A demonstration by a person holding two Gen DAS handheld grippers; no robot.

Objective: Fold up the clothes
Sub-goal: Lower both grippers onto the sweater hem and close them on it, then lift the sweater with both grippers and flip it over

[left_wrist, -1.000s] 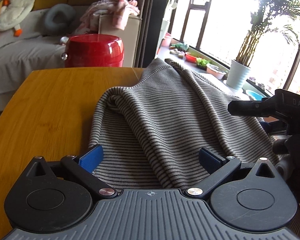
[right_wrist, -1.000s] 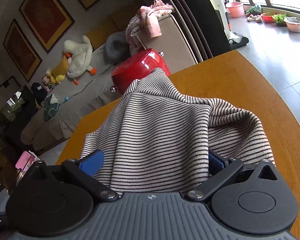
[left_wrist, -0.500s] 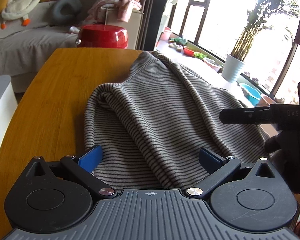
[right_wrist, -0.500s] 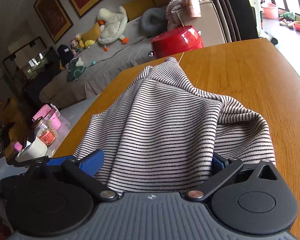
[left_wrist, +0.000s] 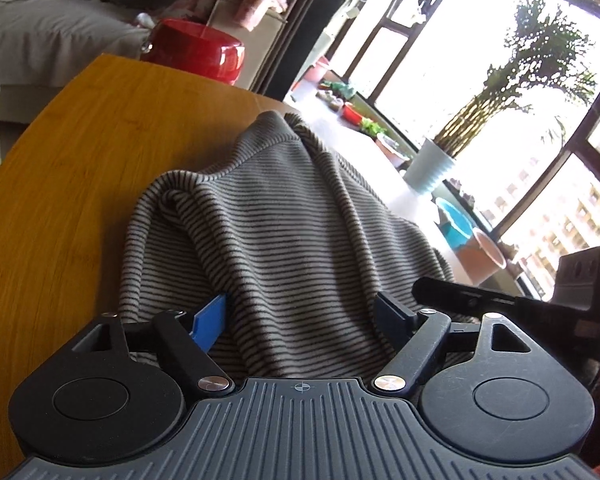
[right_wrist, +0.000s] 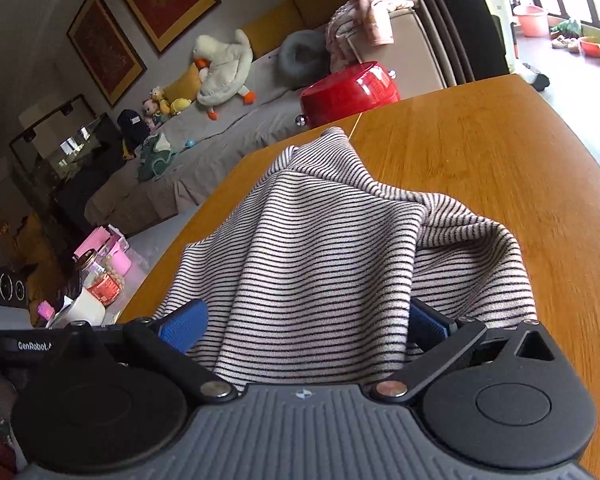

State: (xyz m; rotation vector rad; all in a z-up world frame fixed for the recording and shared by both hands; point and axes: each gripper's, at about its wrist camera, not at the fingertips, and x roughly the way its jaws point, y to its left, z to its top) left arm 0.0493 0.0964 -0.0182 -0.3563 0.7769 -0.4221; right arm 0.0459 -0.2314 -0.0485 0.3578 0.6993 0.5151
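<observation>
Striped garment (left_wrist: 284, 232) between closing left fingers (left_wrist: 209, 322); right fingers (right_wrist: 182, 326) spread around it.

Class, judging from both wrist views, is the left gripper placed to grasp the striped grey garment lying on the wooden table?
Probably yes: the striped grey garment already lies bunched between the left gripper's closing jaws, nothing blocking.

A red round stool (right_wrist: 350, 92) stands just beyond the far edge of the wooden table (right_wrist: 480, 152); behind the stool runs a grey sofa (right_wrist: 204, 152) bearing a white plush duck (right_wrist: 222, 68), a grey ring cushion (right_wrist: 300, 54) and pink laundry (right_wrist: 370, 16); right of the stool, by the window, stands a potted palm (left_wrist: 430, 170).
</observation>
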